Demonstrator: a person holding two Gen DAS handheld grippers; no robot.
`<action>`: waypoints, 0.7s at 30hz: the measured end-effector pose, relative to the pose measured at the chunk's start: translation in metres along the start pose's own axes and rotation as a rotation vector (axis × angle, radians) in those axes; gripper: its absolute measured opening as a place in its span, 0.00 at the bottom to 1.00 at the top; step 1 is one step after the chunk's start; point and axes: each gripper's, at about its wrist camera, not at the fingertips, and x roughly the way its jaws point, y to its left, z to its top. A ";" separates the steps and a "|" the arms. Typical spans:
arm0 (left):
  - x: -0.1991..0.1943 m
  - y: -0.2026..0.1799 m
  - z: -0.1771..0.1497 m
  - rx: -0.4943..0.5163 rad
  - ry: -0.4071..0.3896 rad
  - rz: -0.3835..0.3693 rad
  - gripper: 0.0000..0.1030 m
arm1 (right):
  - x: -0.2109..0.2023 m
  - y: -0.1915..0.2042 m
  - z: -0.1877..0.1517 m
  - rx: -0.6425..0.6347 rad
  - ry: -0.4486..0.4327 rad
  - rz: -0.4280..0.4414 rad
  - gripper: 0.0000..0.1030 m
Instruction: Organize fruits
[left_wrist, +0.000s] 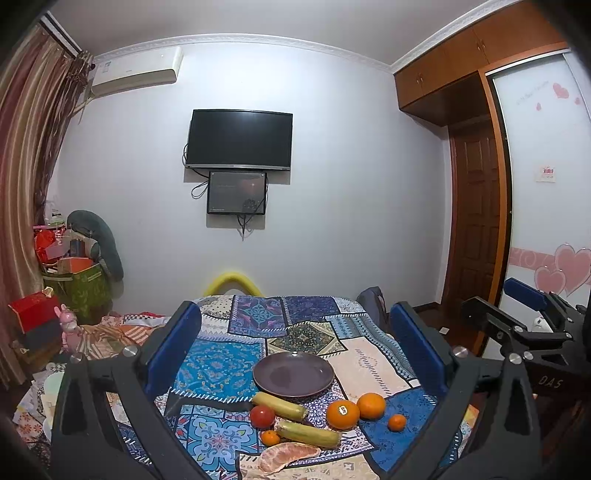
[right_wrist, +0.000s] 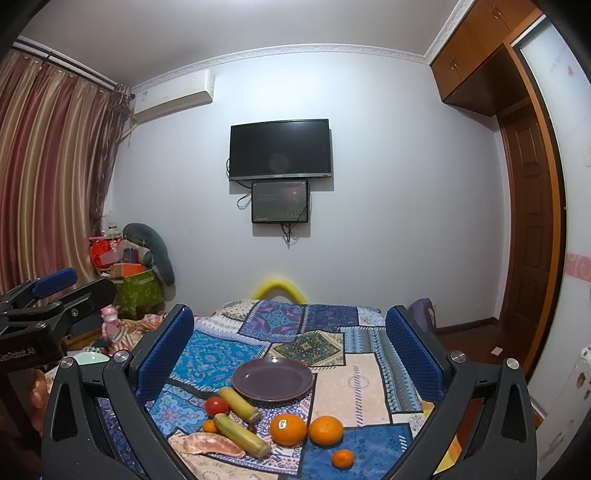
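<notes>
Standing over the patchwork-covered counter (left_wrist: 236, 363), I see both grippers held above its near edge with nothing between their blue pads. The left gripper (left_wrist: 295, 343) has its fingers spread wide, framing the whole spread of fruit, and the right gripper (right_wrist: 290, 341) beside it is spread just as wide. Reading across from the left: a red tomato (left_wrist: 262, 416) sits touching the near end of a yellow banana (left_wrist: 280, 406), whose far end lies just beside the rim of an empty purple plate (left_wrist: 293, 373). In front of the tomato a small tangerine (left_wrist: 270, 438) rests against a second banana (left_wrist: 309, 434), and nearest to me lies a peeled citrus half (left_wrist: 286, 456), pale and segmented, just beside that banana. Further right, an orange with a sticker (left_wrist: 342, 414) touches a plain orange (left_wrist: 371, 405), and a second small tangerine (left_wrist: 396, 422) sits a little apart on a blue patch of the cloth. All the fruit lies on the cloth in front of the plate; none is on it. On the far wall hangs a dark television (left_wrist: 239, 139) with a smaller screen (left_wrist: 237, 192) below it.
</notes>
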 end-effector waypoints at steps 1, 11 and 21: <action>0.000 0.000 -0.001 0.000 0.000 0.002 1.00 | 0.000 0.000 0.000 0.002 0.001 0.000 1.00; 0.002 -0.003 -0.004 0.008 0.002 0.003 1.00 | 0.000 -0.001 -0.001 0.011 0.006 0.002 1.00; 0.005 -0.002 -0.005 0.007 0.015 0.003 1.00 | 0.001 -0.002 -0.001 0.014 0.007 0.001 1.00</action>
